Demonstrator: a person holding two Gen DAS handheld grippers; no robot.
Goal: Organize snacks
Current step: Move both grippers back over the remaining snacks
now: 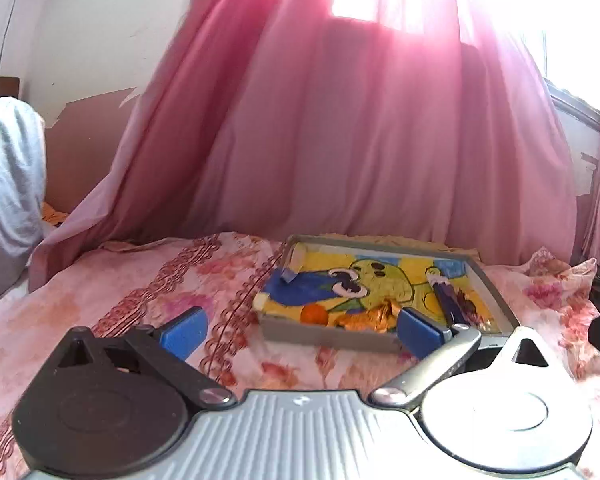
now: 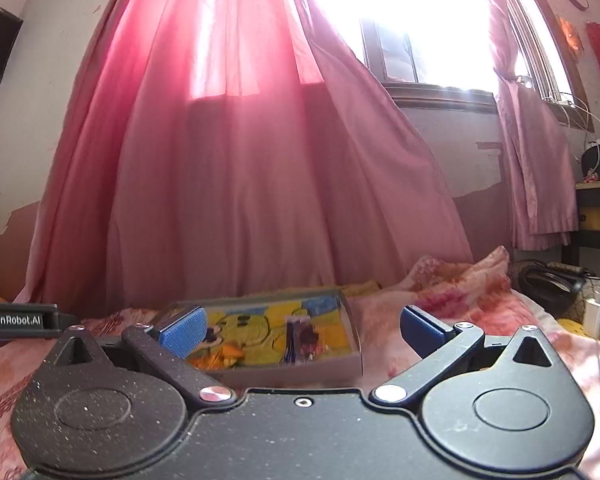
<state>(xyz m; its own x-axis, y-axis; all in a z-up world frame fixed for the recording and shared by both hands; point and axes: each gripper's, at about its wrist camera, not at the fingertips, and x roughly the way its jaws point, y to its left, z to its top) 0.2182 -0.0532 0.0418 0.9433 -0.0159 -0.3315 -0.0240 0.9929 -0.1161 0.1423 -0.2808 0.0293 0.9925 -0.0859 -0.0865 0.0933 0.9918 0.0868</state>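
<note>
A shallow grey tray [image 1: 328, 338] with a yellow and blue cartoon bottom lies on the floral bedspread. Inside it sit an orange round sweet [image 1: 314, 314], crumpled gold-orange wrappers [image 1: 370, 318] and a dark blue snack packet [image 1: 448, 300]. My left gripper [image 1: 300, 330] hovers open just in front of the tray's near wall, nothing between its blue pads [image 1: 186, 332]. In the right wrist view the same tray [image 2: 296, 374] lies close ahead with the blue packet [image 2: 300, 338] inside. My right gripper [image 2: 300, 332] stands open over the tray's near edge, holding nothing.
Pink curtains [image 1: 340, 140] hang right behind the bed. A pale blue sleeve [image 1: 8, 184] shows at the far left. The left gripper's body [image 2: 16, 320] juts in at the left of the right wrist view. A dark bag [image 2: 548, 284] and a white charger [image 2: 594, 312] lie to the right.
</note>
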